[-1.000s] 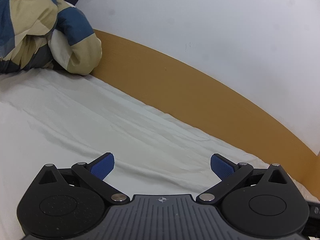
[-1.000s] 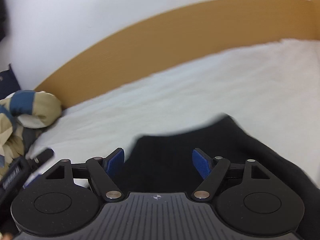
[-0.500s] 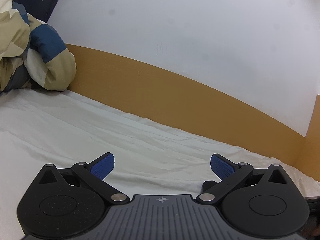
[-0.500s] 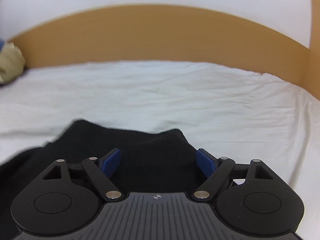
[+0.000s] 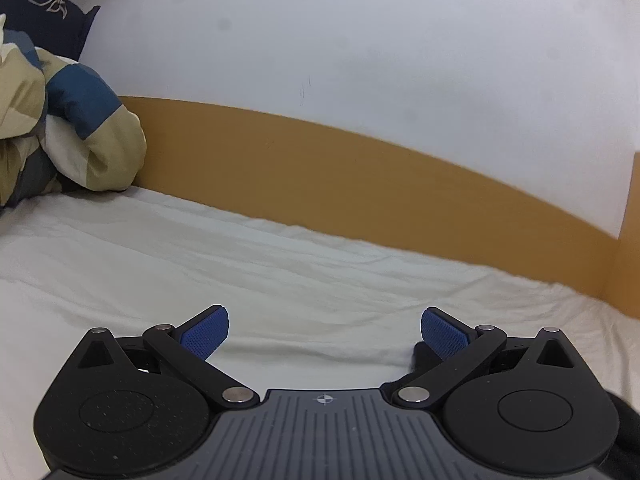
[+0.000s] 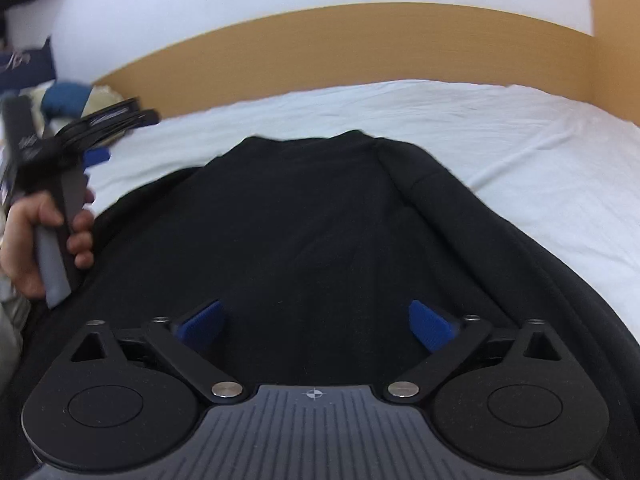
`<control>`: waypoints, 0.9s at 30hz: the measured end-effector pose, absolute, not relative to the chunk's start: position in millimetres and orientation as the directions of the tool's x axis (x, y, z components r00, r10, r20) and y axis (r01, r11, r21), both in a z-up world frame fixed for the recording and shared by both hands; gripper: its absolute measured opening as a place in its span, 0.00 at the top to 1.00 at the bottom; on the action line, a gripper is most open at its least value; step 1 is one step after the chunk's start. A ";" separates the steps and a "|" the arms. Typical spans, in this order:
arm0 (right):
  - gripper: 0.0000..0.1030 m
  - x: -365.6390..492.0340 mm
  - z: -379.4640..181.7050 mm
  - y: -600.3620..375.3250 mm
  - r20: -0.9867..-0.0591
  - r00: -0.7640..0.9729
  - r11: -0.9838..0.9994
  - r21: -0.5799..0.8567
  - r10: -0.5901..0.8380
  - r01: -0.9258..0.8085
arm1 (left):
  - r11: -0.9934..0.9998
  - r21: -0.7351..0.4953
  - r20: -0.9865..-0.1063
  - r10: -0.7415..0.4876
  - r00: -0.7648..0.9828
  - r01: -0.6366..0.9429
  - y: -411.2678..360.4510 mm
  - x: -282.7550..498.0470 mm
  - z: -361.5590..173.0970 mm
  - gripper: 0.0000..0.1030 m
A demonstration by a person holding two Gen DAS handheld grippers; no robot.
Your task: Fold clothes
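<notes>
A black garment [image 6: 320, 220] lies spread on the white bed sheet [image 6: 500, 132] in the right wrist view. My right gripper [image 6: 316, 324] is open and empty, held over the garment's near part. My left gripper [image 5: 324, 332] is open and empty over bare sheet [image 5: 200, 256]; a small dark bit of the garment [image 5: 418, 354] shows by its right finger. In the right wrist view the left gripper [image 6: 96, 156] appears at the far left, held in a hand [image 6: 28, 240] beside the garment's left edge.
A wooden bed frame [image 5: 360, 176] runs along the far edge of the bed under a white wall [image 5: 360, 40]. A beige and blue quilt [image 5: 60, 140] and a dark blue pillow [image 5: 40, 12] are bunched at the far left.
The right gripper has pulled back and swung, so much more of the black garment and the left hand now show. The left gripper has turned right; the quilt slid left in its view.
</notes>
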State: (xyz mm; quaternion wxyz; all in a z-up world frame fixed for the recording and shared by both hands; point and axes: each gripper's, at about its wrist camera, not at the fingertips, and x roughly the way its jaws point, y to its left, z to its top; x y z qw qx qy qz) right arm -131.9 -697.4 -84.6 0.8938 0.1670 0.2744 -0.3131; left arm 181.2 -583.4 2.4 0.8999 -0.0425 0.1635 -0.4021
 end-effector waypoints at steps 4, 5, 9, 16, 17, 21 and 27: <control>0.00 -121.4 -89.3 -685.9 -0.616 0.610 0.759 0.031 -0.498 0.650 | 0.677 -0.195 -0.244 -0.735 0.633 0.710 -583.4 180.9 1.8 0.01; 0.00 -122.6 -89.9 -686.6 -0.615 0.614 0.759 0.040 -0.494 0.650 | 0.674 -0.191 -0.235 -0.737 0.633 0.714 -582.9 180.1 1.6 0.01; 0.00 -122.4 -91.5 -689.8 -0.615 0.613 0.760 0.034 -0.496 0.649 | 0.739 -0.094 -0.268 -0.664 0.698 0.667 -597.0 176.1 1.5 0.01; 0.00 -124.6 -91.0 -690.0 -0.612 0.618 0.761 0.040 -0.494 0.647 | 0.752 0.007 -0.254 -0.636 0.728 0.659 -579.2 121.4 49.6 0.01; 0.00 -124.1 -91.0 -689.5 -0.613 0.615 0.761 0.034 -0.496 0.647 | 0.736 -0.052 -0.271 -0.661 0.700 0.675 -563.7 110.7 61.8 0.01; 0.00 -122.3 -90.6 -690.3 -0.614 0.613 0.761 0.031 -0.497 0.648 | 0.732 -0.187 -0.356 -0.672 0.649 0.655 -496.0 66.5 77.3 0.01; 0.00 -118.8 -91.0 -692.8 -0.616 0.611 0.760 0.030 -0.497 0.649 | 0.739 -0.052 -0.449 -0.618 0.646 0.671 -460.9 -0.5 25.1 0.01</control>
